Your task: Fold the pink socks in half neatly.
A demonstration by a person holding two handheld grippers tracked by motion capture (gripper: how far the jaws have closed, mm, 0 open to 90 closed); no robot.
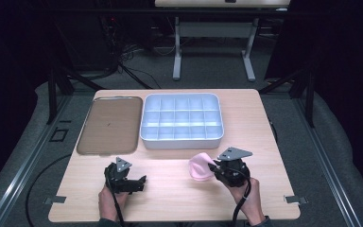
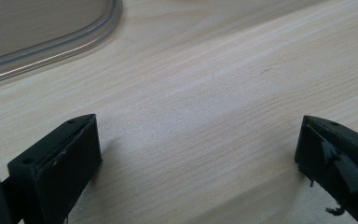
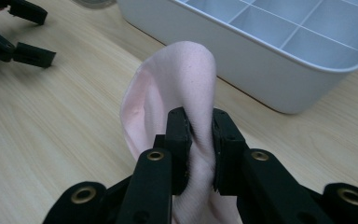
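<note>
Pink cloth pinched in right tool, jaws nearly closed on fold, bulk standing up past jaw tips. High view: cloth at lower centre of frame, just left of right tool, clear of worktop. White compartment tray directly above, near. Left tool wide open, empty, lower left, farther off. Right hand nearer tray.

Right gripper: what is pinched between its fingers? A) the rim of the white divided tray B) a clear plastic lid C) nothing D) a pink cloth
D: the right gripper has its fingers closed on a fold of pink cloth, in front of the white divided tray.
</note>
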